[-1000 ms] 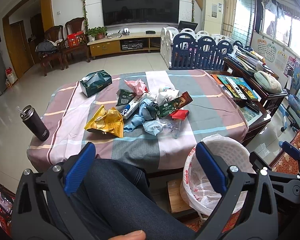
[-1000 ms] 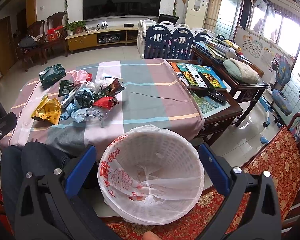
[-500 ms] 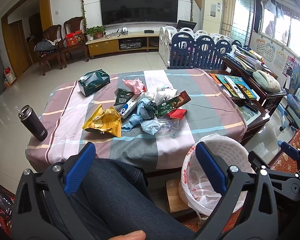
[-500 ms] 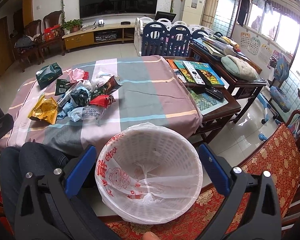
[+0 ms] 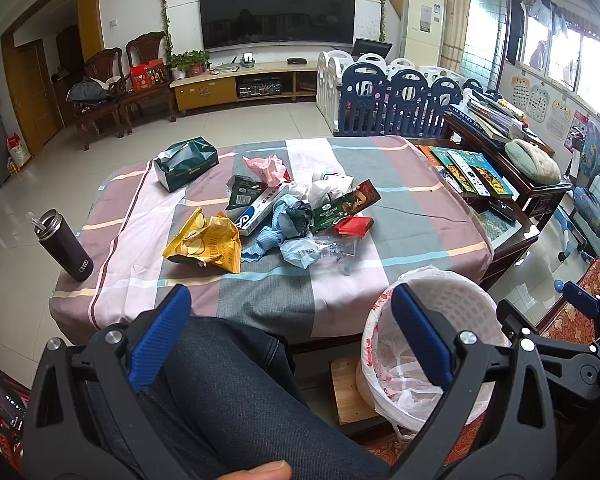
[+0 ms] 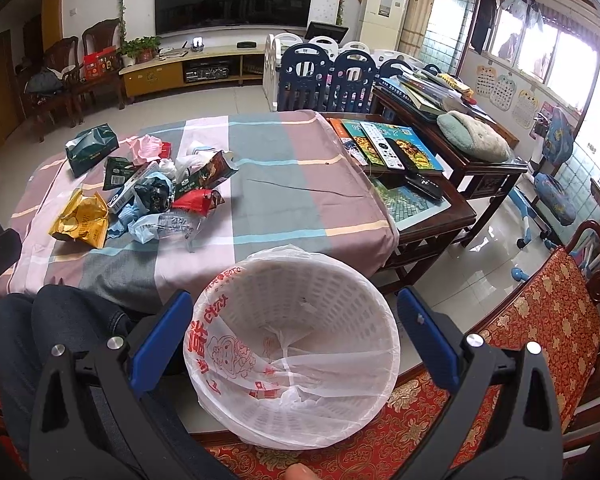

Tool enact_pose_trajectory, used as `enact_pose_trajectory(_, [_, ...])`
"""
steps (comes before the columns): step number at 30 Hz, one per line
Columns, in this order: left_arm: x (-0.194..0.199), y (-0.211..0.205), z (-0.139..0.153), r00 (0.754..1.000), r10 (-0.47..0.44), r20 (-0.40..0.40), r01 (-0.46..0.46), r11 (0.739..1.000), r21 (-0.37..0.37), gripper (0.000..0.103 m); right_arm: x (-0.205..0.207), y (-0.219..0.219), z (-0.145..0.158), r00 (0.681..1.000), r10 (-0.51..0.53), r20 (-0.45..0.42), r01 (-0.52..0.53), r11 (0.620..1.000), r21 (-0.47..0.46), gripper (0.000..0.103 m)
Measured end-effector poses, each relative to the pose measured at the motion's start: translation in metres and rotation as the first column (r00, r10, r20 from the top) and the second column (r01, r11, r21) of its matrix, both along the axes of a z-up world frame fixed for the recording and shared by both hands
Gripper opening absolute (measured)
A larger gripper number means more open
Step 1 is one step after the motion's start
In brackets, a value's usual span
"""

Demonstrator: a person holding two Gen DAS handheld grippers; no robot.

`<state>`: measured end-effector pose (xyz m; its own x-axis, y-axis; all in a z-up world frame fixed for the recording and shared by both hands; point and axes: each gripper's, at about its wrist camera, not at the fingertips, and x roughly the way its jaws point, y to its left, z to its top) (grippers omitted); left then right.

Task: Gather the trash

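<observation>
While both tools have drifted only slightly nearer the table, no trash is collected yet: the left gripper (image 5: 290,330) hangs wide open, the wrapper pile (image 5: 276,216) lies untouched mid-table, the lined bin (image 6: 296,344) waits under the open, empty right gripper (image 6: 292,338).

Sat beneath a wall-mounted television (image 5: 278,4), flanked by wooden chairs (image 5: 148,76), pale tiled floor (image 5: 260,124) and daylit windows (image 5: 568,64) at right.
</observation>
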<state>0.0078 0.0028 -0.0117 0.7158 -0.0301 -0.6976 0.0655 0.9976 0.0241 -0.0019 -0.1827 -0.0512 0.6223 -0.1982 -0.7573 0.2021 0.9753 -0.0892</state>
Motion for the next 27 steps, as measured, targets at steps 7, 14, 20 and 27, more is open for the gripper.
enact_pose_trajectory(7, [-0.0047, -0.0035, 0.0013, 1.000, -0.001, 0.000, 0.001, 1.000, -0.002, 0.100, 0.0039, -0.0018, -0.0031, 1.000, -0.011, -0.024, 0.011, 1.000, -0.003, 0.100])
enact_pose_trajectory(14, [-0.0003, 0.0000, -0.0008, 1.000, 0.003, -0.004, -0.003, 1.000, -0.008, 0.100, 0.0040, 0.0012, -0.0038, 1.000, -0.008, -0.023, 0.008, 1.000, -0.011, 0.100])
enact_pose_trajectory(20, [-0.0004, -0.0002, -0.0013, 1.000, 0.005, -0.007, -0.005, 1.000, -0.009, 0.100, 0.0036, 0.0020, -0.0039, 1.000, -0.009, -0.023, 0.009, 1.000, -0.012, 0.100])
enact_pose_trajectory(27, [0.0018, 0.0059, -0.0019, 1.000, 0.007, -0.011, -0.007, 1.000, -0.011, 0.100, 0.0043, 0.0036, -0.0064, 0.999, -0.010, -0.031, 0.009, 1.000, -0.015, 0.100])
